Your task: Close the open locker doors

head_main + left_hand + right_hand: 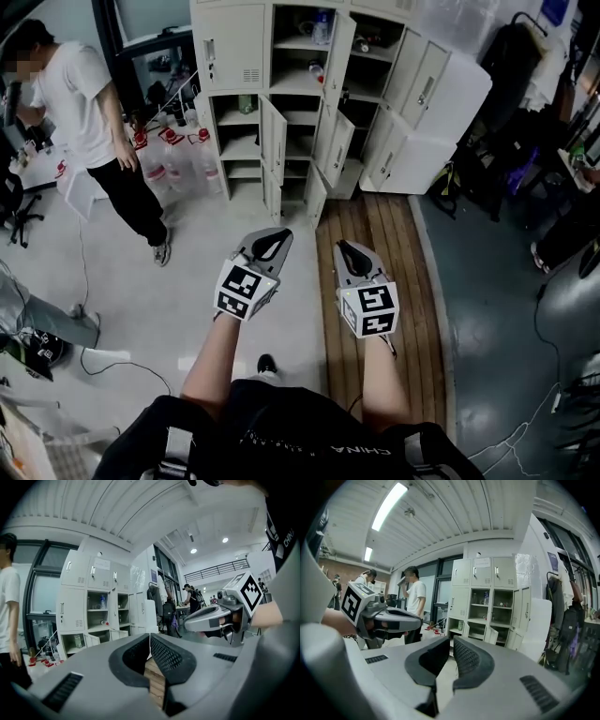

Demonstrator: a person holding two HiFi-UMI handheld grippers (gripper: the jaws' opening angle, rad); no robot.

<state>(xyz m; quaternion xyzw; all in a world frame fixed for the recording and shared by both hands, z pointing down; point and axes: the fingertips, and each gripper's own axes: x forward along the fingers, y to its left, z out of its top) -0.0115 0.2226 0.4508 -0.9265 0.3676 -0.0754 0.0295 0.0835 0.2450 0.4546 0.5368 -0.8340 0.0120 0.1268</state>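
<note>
The left gripper point(270, 242), grey plastic with a black-and-white marker cube, is being held out ahead of the wearer's dark-shirted torso and is pointing toward the lockers. In the left gripper view its black ribbed pads point(168, 656) are meeting at the tips with nothing between them. Only floor is showing through the opening below the tips. The matching grey right gripper point(352, 253) is riding just beside it, apart and not touching. Its jaws are sitting all but together, with a thin slit at the tips, and are gripping nothing. In the head view the left gripper is hanging over pale grey floor, and the right one over a strip of brown wooden planks point(375, 234) that is running up toward the lockers. A thin black cable point(94, 361) is trailing across the floor at lower left. The tall white metal locker bank point(234, 56) is standing well apart from both grippers, straight ahead. Several of its narrow white doors point(274, 131) are hanging open in the middle and right columns, showing shelves. The upper left door is sitting closed. A clear bottle point(322, 28) is standing in a top compartment. Left of the lockers, a person in a white T-shirt and black trousers point(80, 103) is standing near a cluster of clear plastic water jugs point(178, 159). Dark bags point(511, 56) are hanging at far right.
</note>
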